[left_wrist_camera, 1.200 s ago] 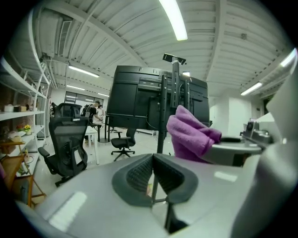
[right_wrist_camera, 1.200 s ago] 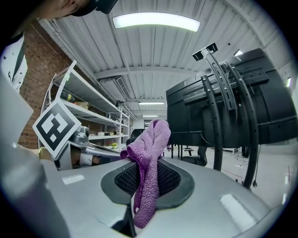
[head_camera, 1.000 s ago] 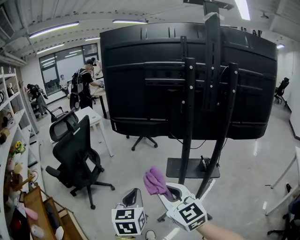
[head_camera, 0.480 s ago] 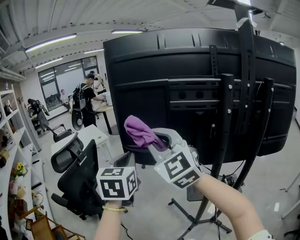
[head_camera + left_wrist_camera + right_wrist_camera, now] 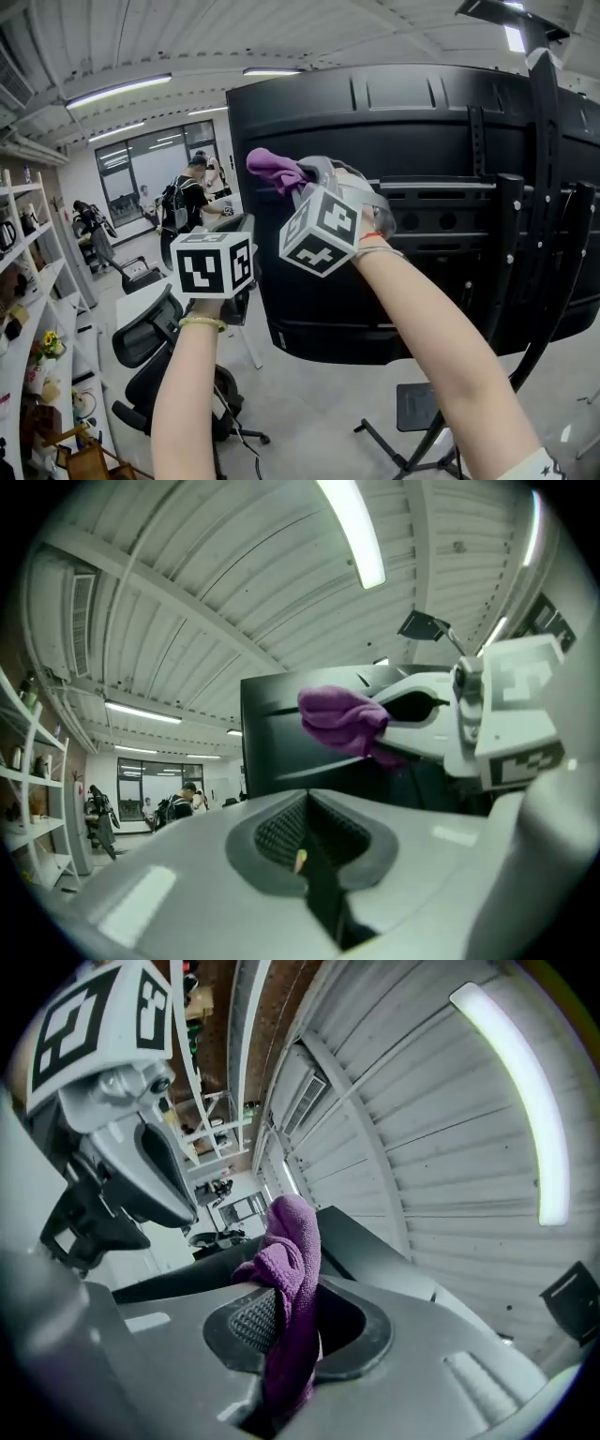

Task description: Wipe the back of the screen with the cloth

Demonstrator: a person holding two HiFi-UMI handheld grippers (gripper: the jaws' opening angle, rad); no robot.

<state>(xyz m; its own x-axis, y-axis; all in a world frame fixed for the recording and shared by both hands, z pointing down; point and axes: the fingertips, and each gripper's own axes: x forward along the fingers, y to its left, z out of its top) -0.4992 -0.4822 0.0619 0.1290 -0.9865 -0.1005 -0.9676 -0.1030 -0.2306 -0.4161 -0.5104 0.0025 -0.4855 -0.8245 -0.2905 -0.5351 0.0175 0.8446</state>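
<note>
The black back of the large screen (image 5: 422, 206) fills the right of the head view, on a black stand (image 5: 553, 244). My right gripper (image 5: 302, 174) is raised at the screen's upper left corner and is shut on a purple cloth (image 5: 274, 167). In the right gripper view the cloth (image 5: 289, 1279) stands up from between the closed jaws, with the screen's top edge (image 5: 375, 1251) just behind. My left gripper (image 5: 246, 220) is held up beside the right one, shut with nothing between its jaws. The left gripper view shows the cloth (image 5: 342, 716) before the screen (image 5: 272, 747).
Black office chairs (image 5: 155, 337) stand on the floor at the lower left. Shelves (image 5: 23, 281) line the left wall. A person (image 5: 192, 192) stands at a desk in the far background. Ceiling lights (image 5: 117, 89) run overhead.
Both grippers have risen from near floor level to the screen's upper left corner. The right one kept the cloth. The view has tilted up and come closer to the screen.
</note>
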